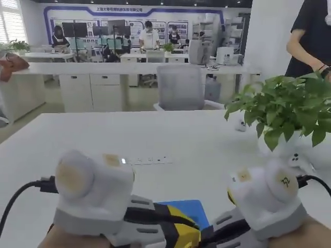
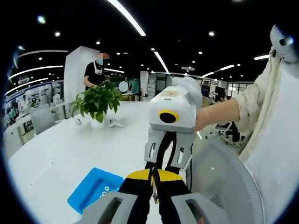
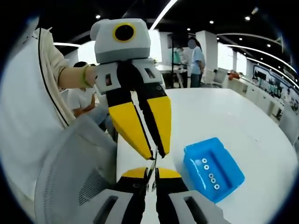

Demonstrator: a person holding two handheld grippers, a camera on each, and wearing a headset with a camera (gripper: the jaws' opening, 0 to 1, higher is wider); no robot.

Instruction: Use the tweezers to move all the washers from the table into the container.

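The room is bright. Long strip lights (image 2: 126,16) shine down from the dark ceiling, and daylight comes in at a window (image 1: 10,23). The white table (image 1: 181,134) glows, a bit washed out, with only faint shadows. Things near the head camera look soft and blurry. Both gripper views bend at the edges.

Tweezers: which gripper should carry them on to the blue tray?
Right, tentatively. The right gripper and left gripper meet tip to tip on a thin sliver, likely the tweezers, but the blue tray lies just beside the right one.
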